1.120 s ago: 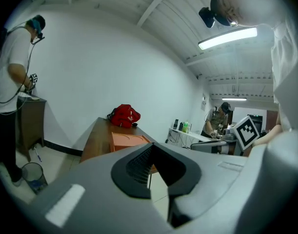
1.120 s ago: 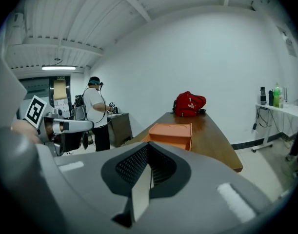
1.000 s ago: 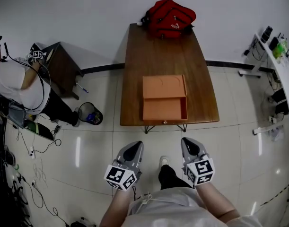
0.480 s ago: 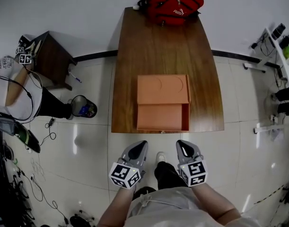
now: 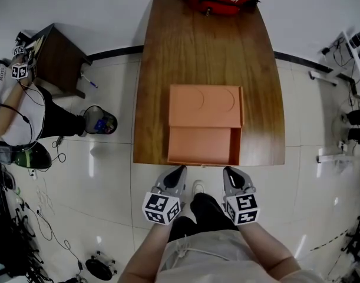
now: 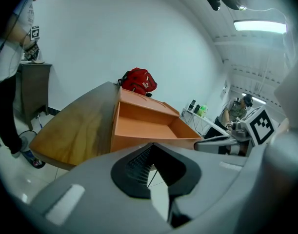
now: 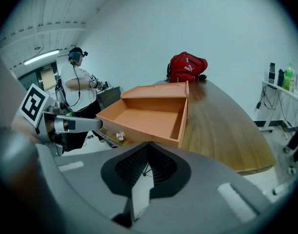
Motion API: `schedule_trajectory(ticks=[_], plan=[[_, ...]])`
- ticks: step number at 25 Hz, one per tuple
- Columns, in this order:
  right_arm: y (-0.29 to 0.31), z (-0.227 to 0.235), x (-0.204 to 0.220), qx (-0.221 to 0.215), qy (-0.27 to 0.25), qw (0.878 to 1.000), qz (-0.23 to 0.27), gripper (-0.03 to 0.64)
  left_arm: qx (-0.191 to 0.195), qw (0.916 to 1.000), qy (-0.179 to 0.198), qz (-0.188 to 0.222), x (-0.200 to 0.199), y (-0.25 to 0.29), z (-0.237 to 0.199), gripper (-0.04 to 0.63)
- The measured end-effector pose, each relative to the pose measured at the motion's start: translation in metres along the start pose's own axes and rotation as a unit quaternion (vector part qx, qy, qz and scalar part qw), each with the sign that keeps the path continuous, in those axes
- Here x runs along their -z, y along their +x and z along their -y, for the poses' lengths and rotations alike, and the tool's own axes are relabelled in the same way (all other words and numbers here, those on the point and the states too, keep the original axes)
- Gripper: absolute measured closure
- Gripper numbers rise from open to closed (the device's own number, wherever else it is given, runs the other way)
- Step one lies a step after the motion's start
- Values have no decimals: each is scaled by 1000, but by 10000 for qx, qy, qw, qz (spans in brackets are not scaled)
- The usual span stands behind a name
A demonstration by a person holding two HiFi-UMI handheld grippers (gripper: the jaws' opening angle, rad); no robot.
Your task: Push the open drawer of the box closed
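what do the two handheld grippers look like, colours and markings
The left gripper and right gripper match: smooth grey shells tapering toward the jaws, with black ribbed pads on the inner faces. Each carries a cube with black-and-white square markers at its rear. No cables show on either. The person wears a pale top and dark trousers.

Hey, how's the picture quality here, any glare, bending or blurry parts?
Head view: strong fisheye bends the table edges, and the glossy floor shows bright glare streaks. Left gripper view: dark corners, the ceiling lamp is blown out, and the left gripper near the lens is soft. Right gripper view: dark corners too; the drawer is sharp, the right gripper blurred.
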State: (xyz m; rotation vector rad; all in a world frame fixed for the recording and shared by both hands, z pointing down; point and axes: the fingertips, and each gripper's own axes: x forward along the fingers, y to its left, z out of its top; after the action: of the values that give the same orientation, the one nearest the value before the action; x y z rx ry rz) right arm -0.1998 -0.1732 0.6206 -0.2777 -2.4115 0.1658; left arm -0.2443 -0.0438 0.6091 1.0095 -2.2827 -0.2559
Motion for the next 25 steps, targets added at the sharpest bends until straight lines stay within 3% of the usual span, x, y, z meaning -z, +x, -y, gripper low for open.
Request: schedule_trajectory(ticks=[10, 21, 25], plan=[[8, 12, -8, 49, 205, 9998, -54, 614, 99, 9992, 19, -394, 0, 13, -7, 589], [32, 27, -36, 118, 330, 9994, 26, 614, 127, 9994, 24, -317, -28, 37, -18, 589], [42, 37, -47, 144, 339, 9993, 89, 614, 202, 9990, 213, -334, -40, 48, -18, 589]])
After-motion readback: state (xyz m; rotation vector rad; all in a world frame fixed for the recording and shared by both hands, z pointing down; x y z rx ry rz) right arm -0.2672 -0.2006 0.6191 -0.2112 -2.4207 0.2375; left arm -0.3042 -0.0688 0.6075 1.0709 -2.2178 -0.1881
